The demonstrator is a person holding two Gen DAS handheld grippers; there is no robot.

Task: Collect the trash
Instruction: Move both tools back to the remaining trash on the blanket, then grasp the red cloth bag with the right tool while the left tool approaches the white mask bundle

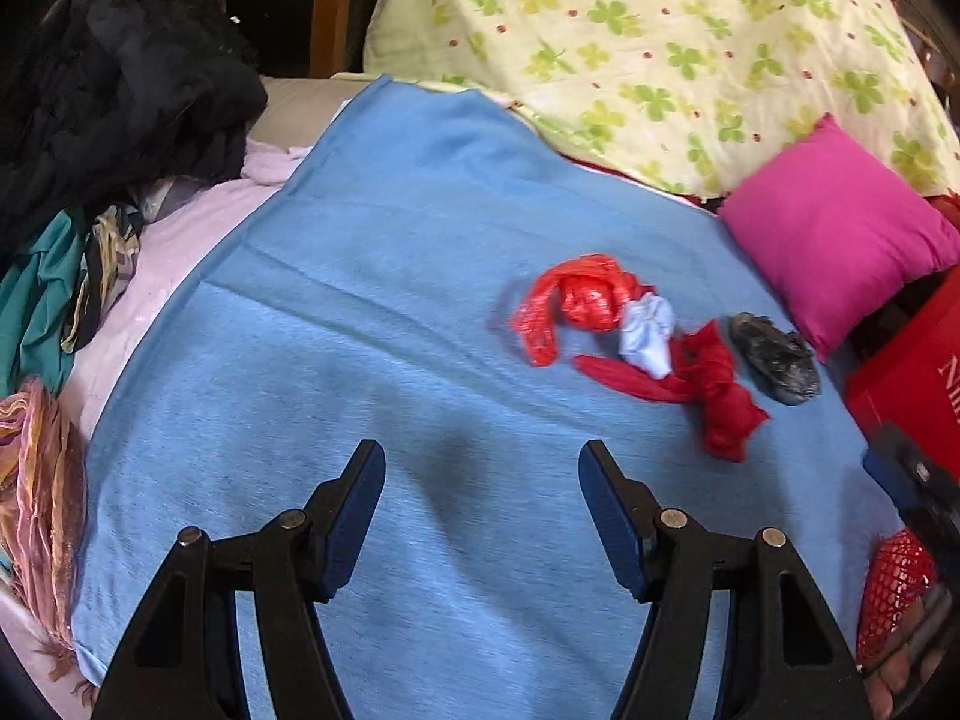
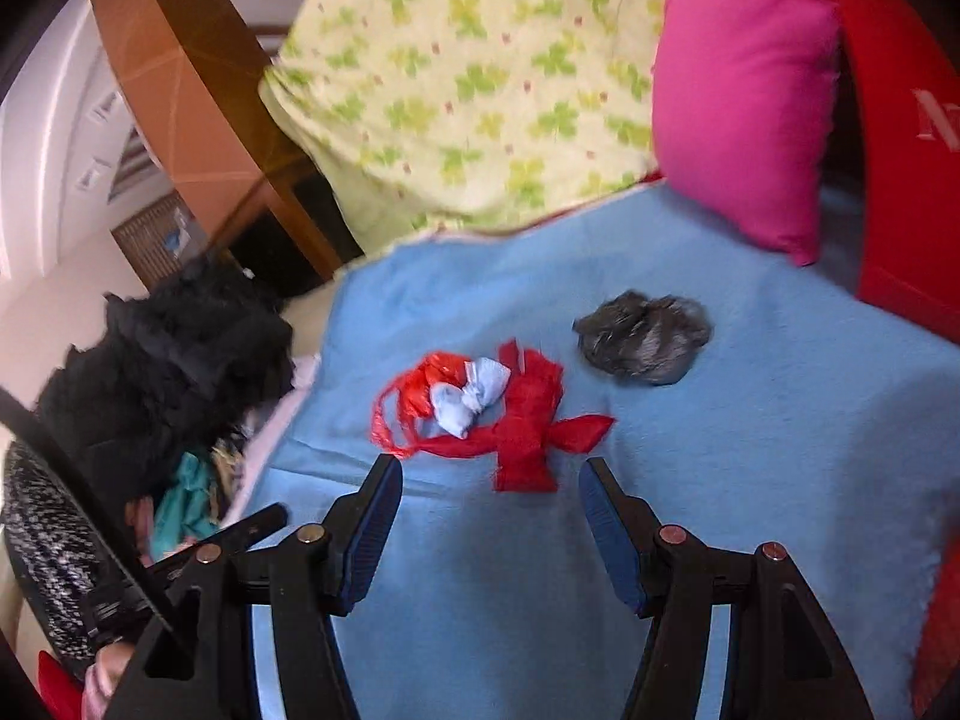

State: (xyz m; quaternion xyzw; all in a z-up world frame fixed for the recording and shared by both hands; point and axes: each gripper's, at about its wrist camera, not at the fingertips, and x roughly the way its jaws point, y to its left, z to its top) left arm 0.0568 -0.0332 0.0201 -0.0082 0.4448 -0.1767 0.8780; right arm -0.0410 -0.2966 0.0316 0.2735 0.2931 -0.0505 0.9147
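Both pairs of fingers stand spread wide and hold nothing: the left gripper (image 1: pixel 482 462) hovers over bare blue blanket (image 1: pixel 360 312), the right gripper (image 2: pixel 491 477) just short of the trash. From the right wrist view, the red rag (image 2: pixel 525 426) lies at twelve o'clock, the knotted pale blue bag (image 2: pixel 468 396) and red plastic bag (image 2: pixel 414 390) at eleven, the grey crumpled wad (image 2: pixel 645 336) at one. White lettering on the red box (image 2: pixel 900 138) is cut off and unreadable.

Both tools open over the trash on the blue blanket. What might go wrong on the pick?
The red bag, white knot and orange bag lie tangled, so the right tool may lift one and drag the rest. A low grab could pinch the blue blanket. The dark wad sits apart, easily missed.
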